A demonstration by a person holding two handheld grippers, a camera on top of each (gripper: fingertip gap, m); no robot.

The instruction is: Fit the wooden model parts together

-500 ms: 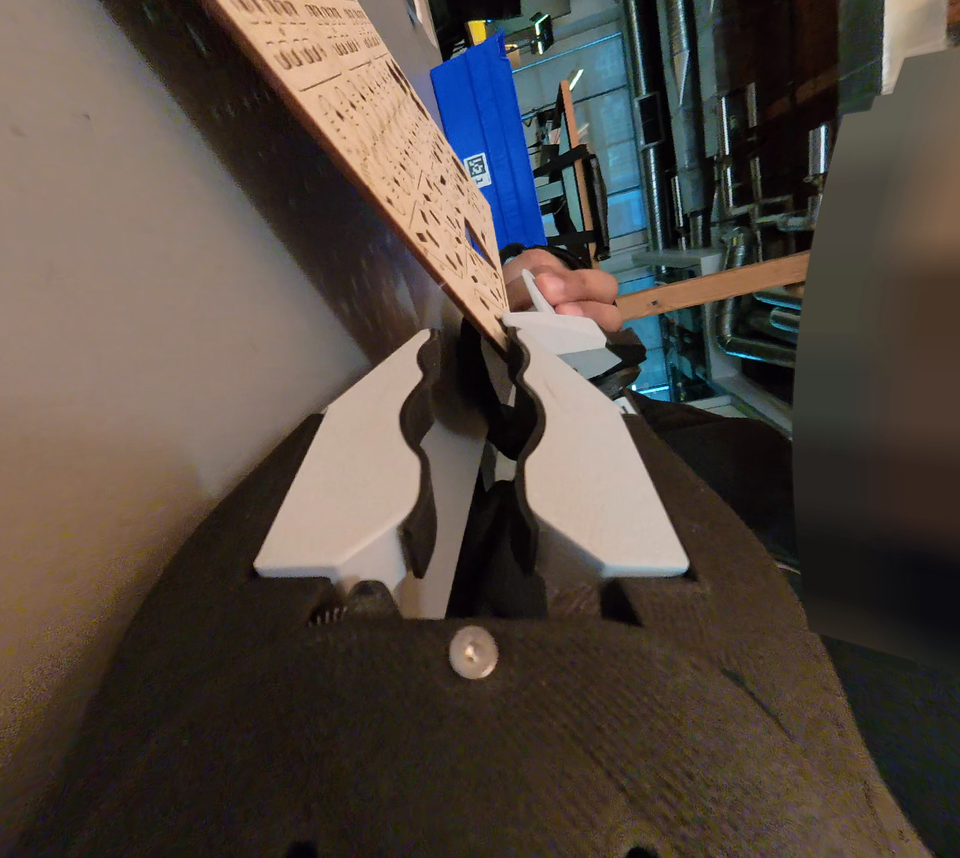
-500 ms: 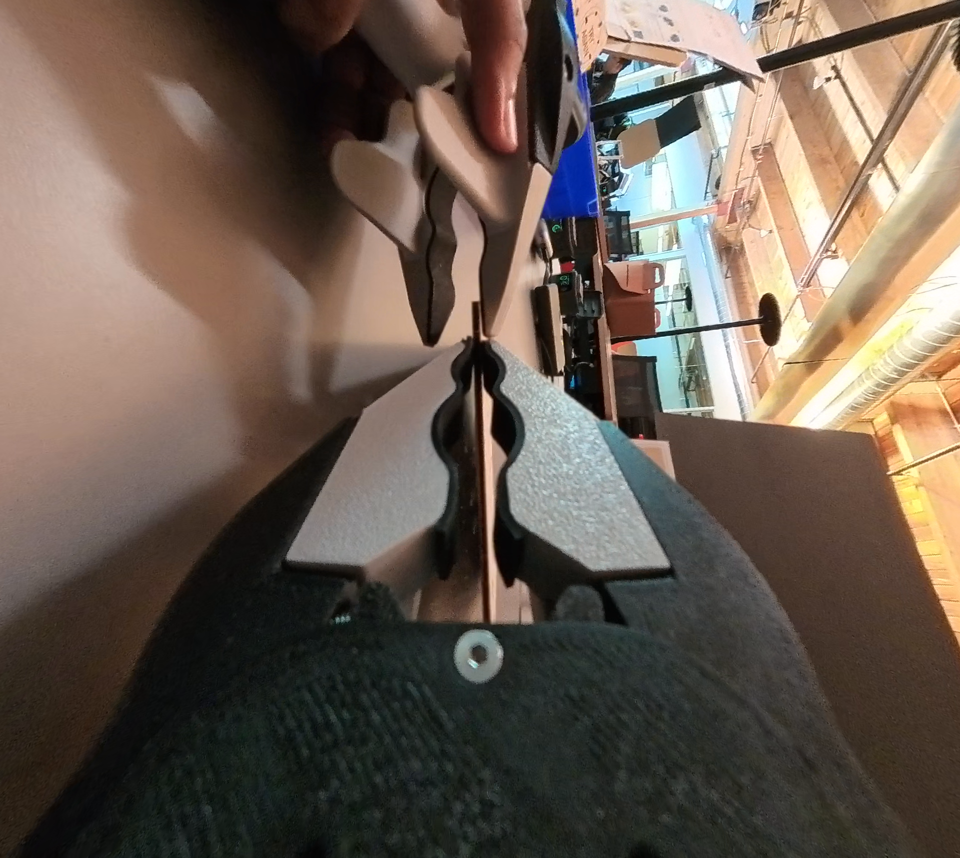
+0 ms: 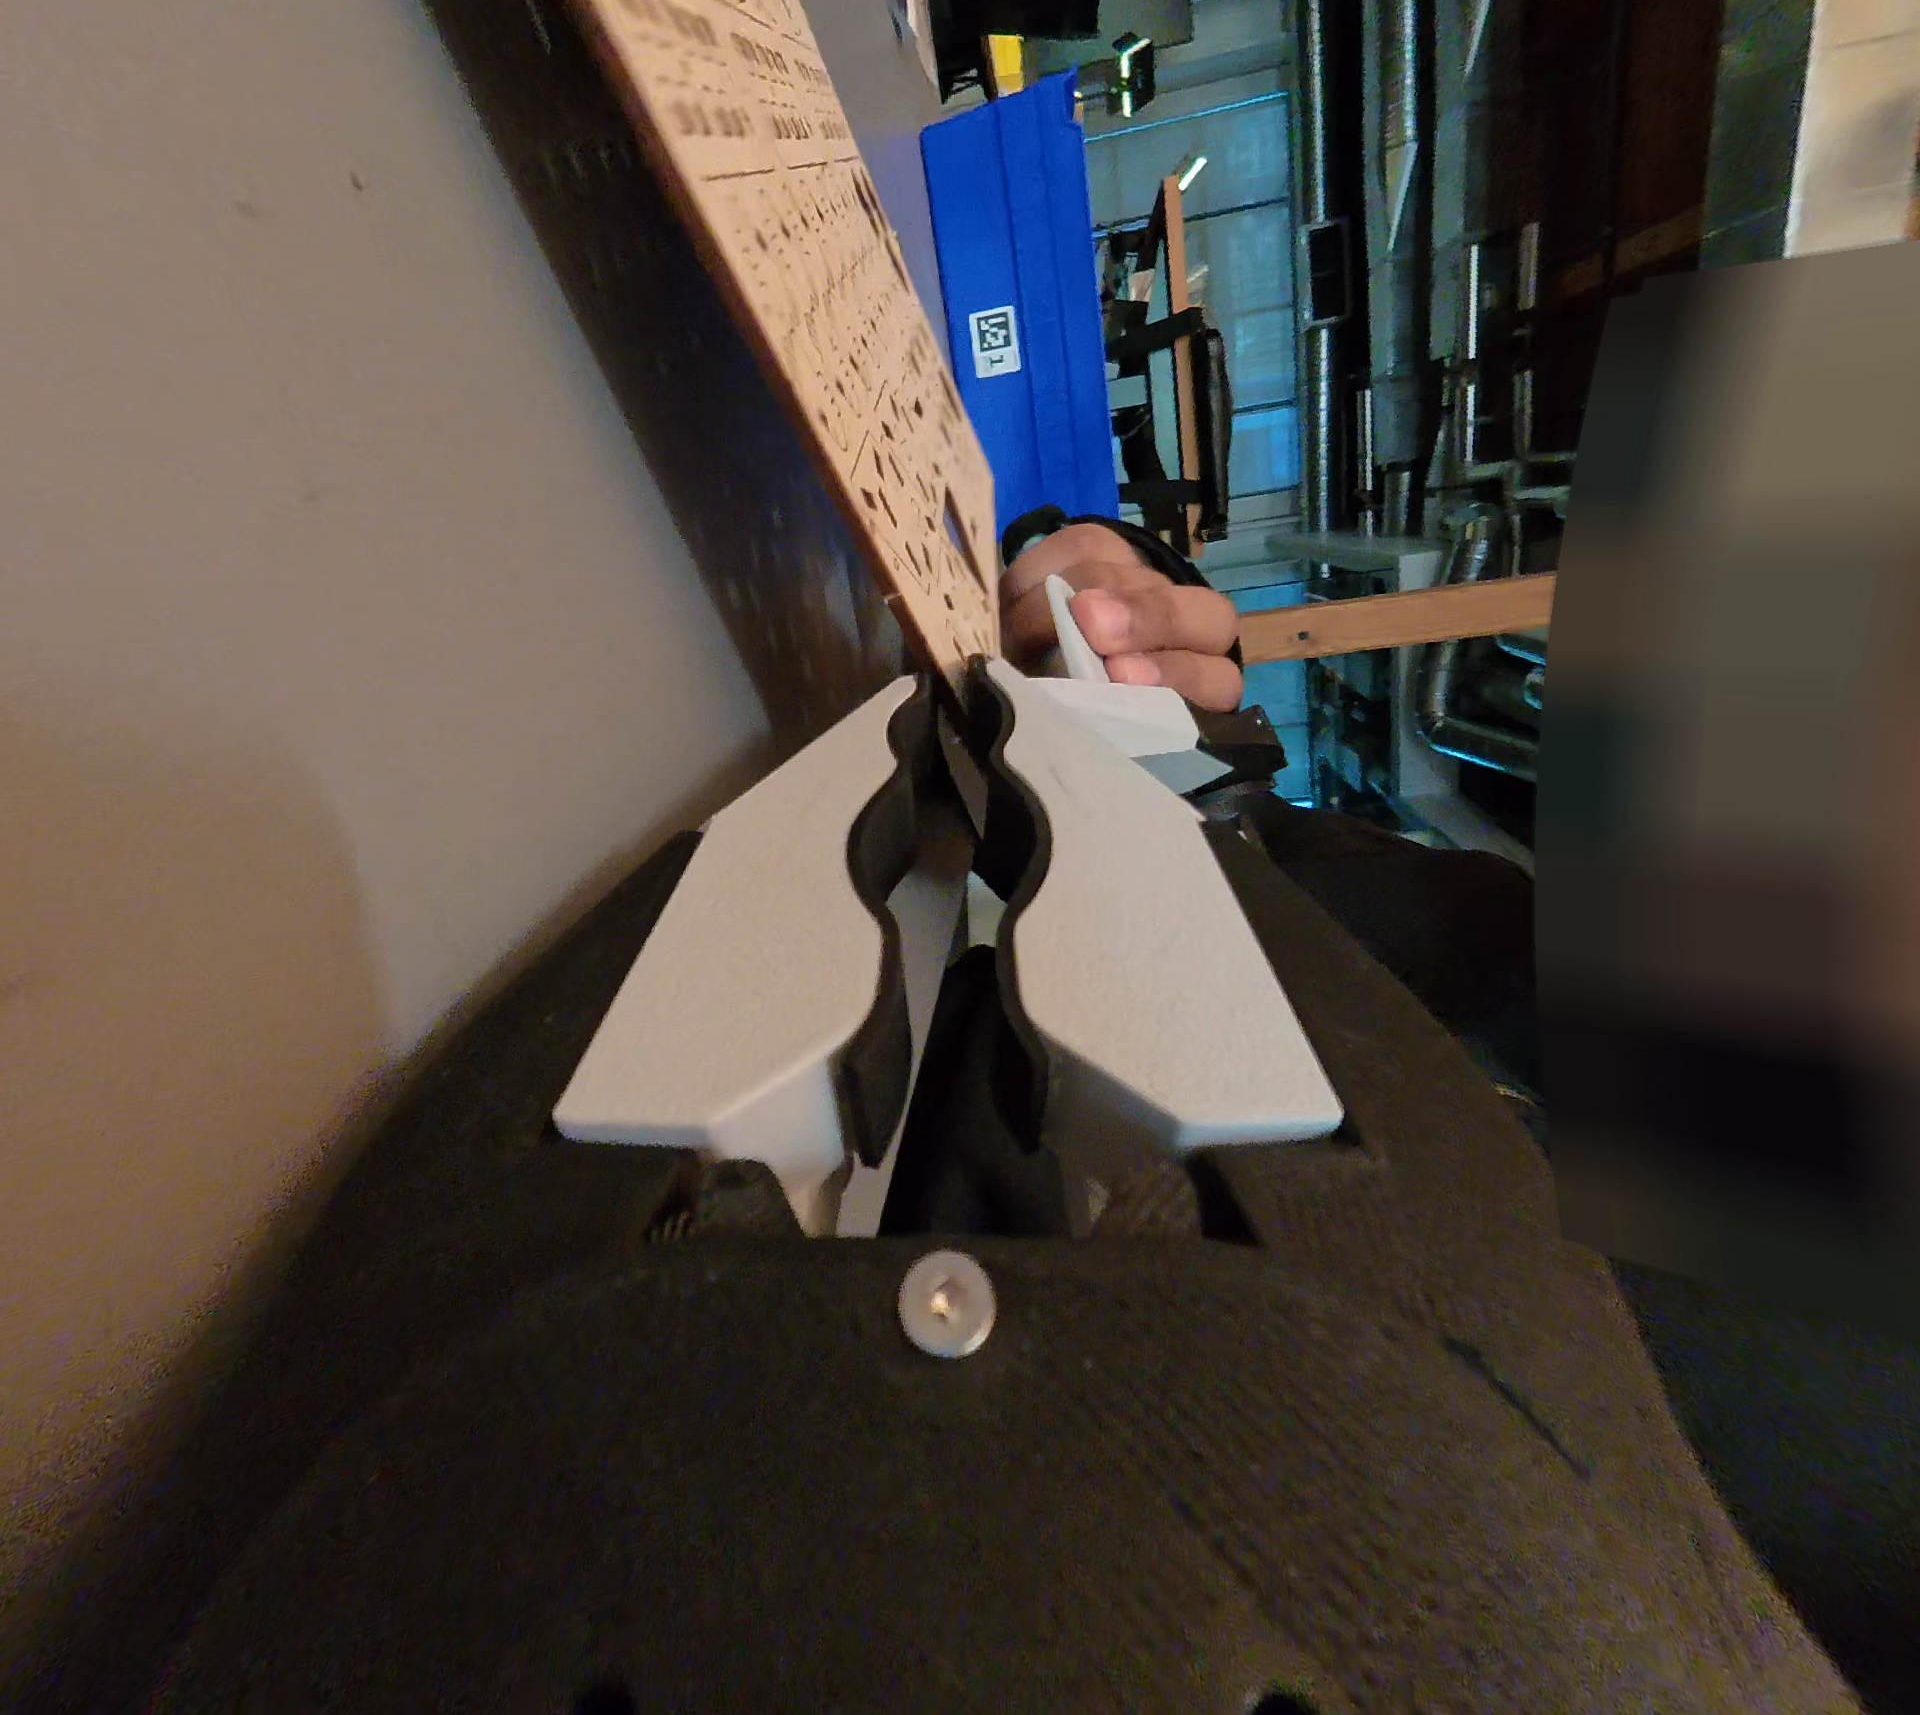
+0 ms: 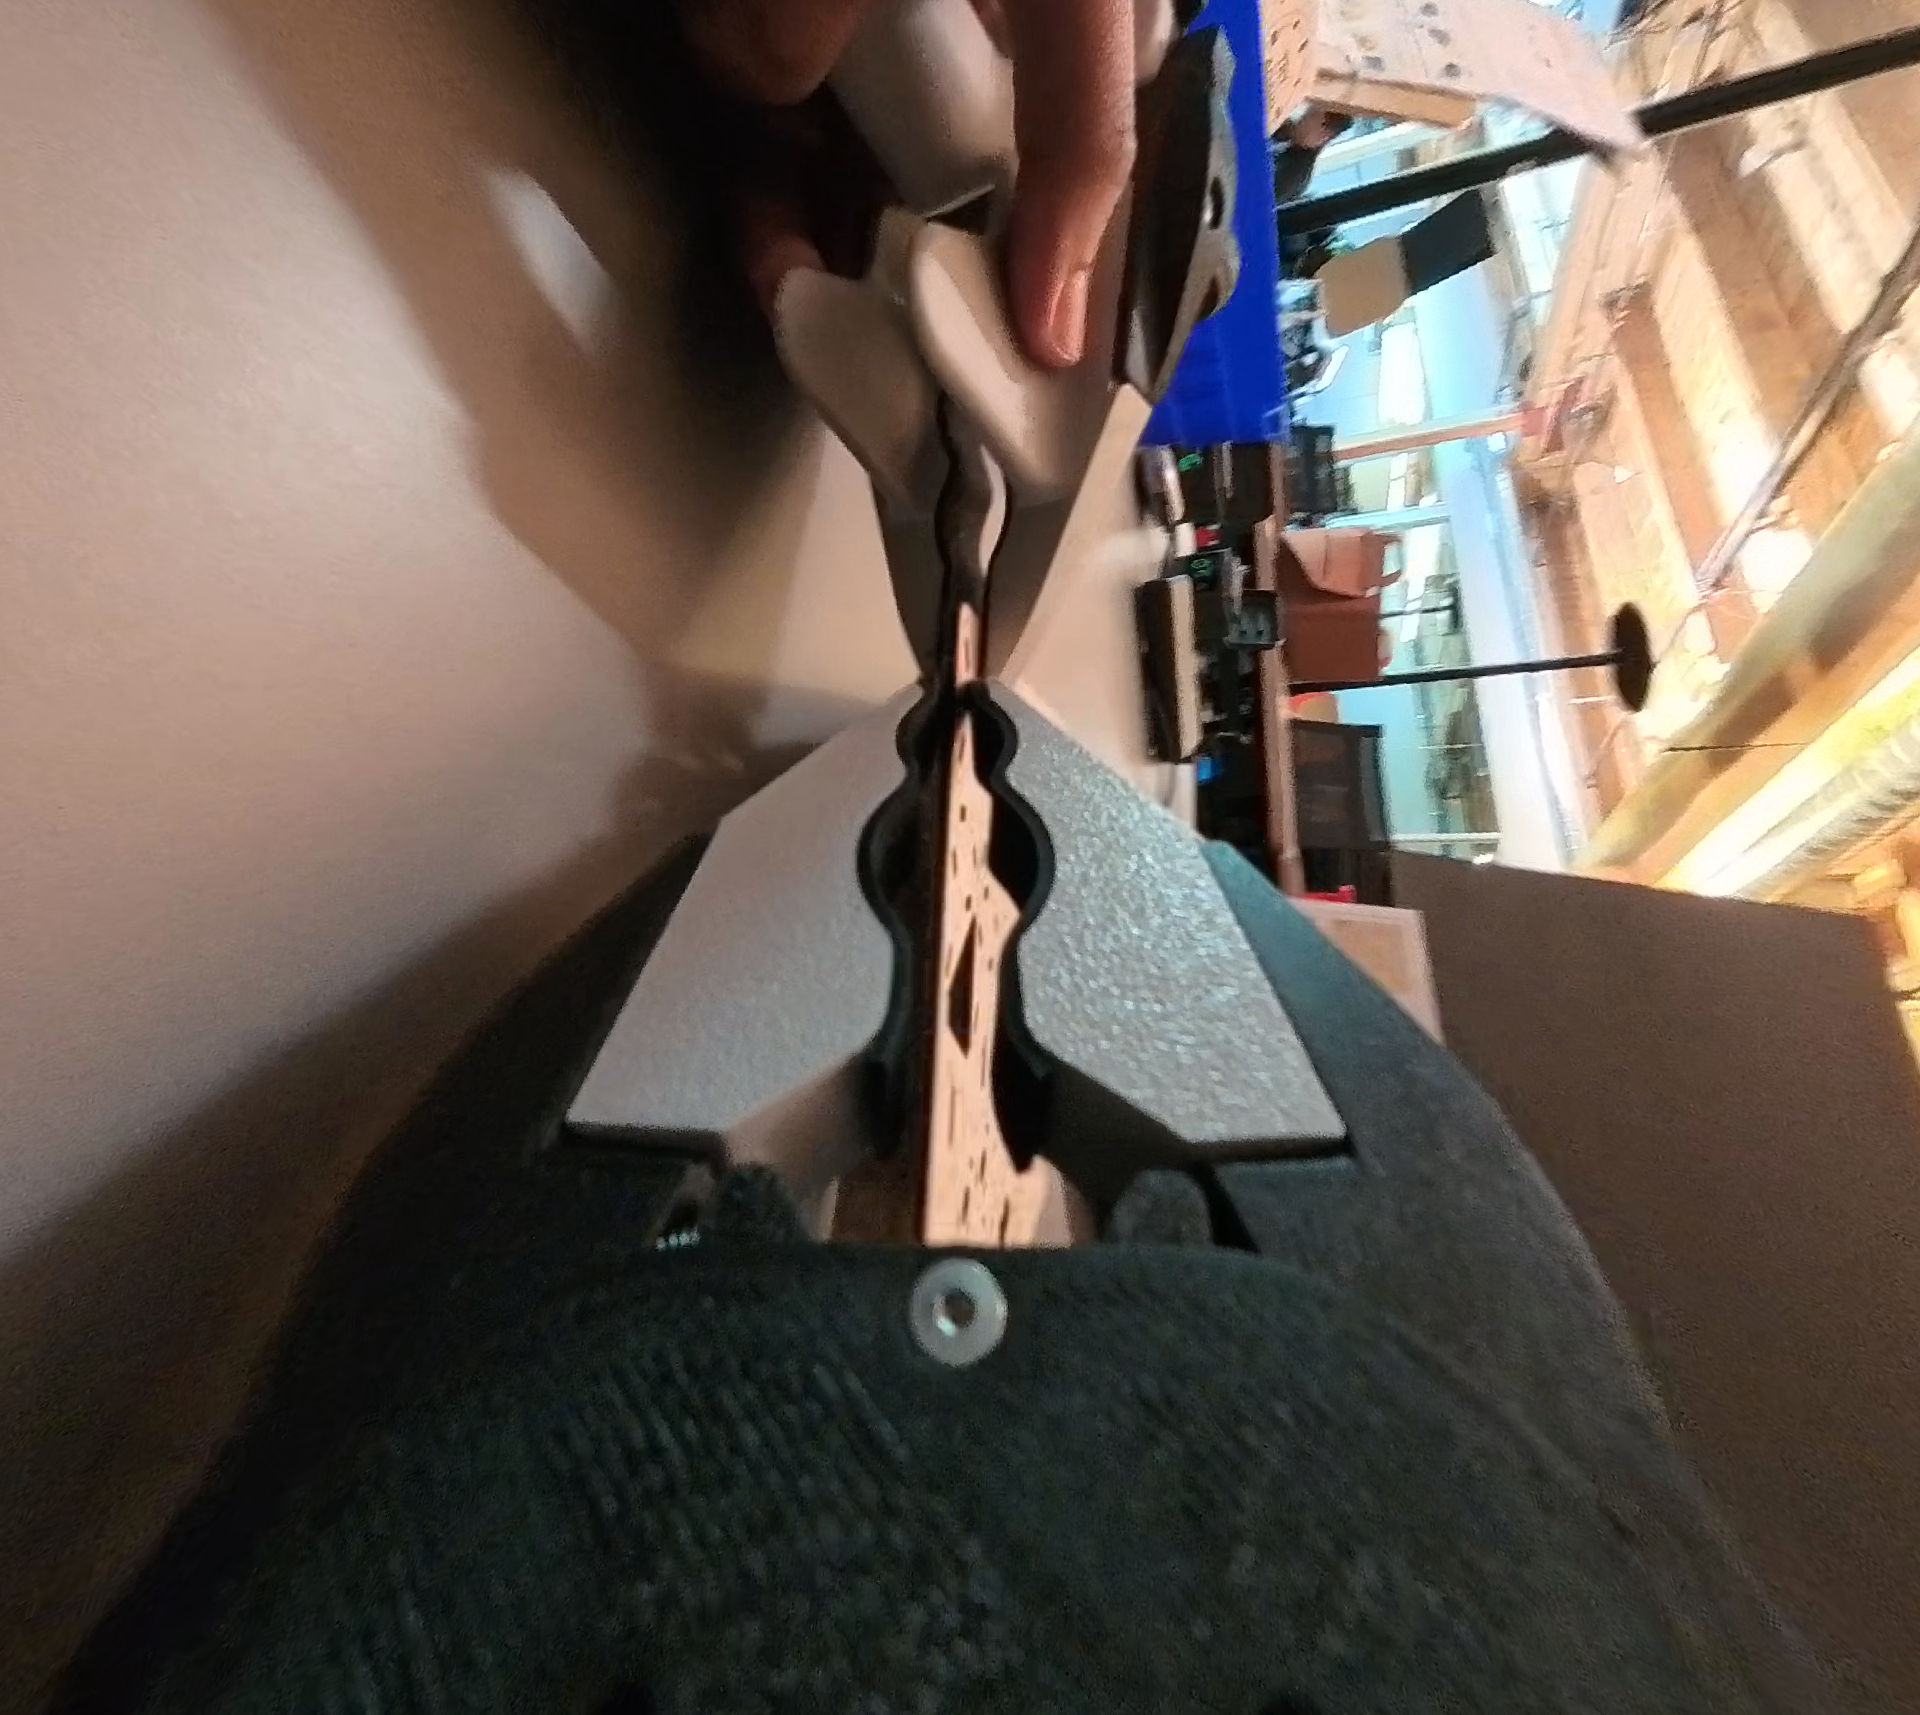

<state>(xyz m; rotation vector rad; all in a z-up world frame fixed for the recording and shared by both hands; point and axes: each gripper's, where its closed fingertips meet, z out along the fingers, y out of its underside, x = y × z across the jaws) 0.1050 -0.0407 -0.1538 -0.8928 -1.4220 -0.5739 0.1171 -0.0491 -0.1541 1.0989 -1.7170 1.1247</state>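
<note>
Left gripper [image 3: 951, 694] had its black wavy pads pinched on the corner of a thin tan laser-cut wooden sheet [image 3: 790, 231], tilted beside a beige tabletop [image 3: 312, 522], while the right gripper [image 4: 956, 699] clamped that sheet's edge too, tip-to-tip with the left one.

Two close wrist views, rolled sideways, face each other along one wooden sheet [image 3: 790, 294].

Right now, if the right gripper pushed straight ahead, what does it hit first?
Likely the left gripper, close ahead on the same thin wooden sheet that the right gripper is clamping edge-on. Depth between them is unclear.
</note>
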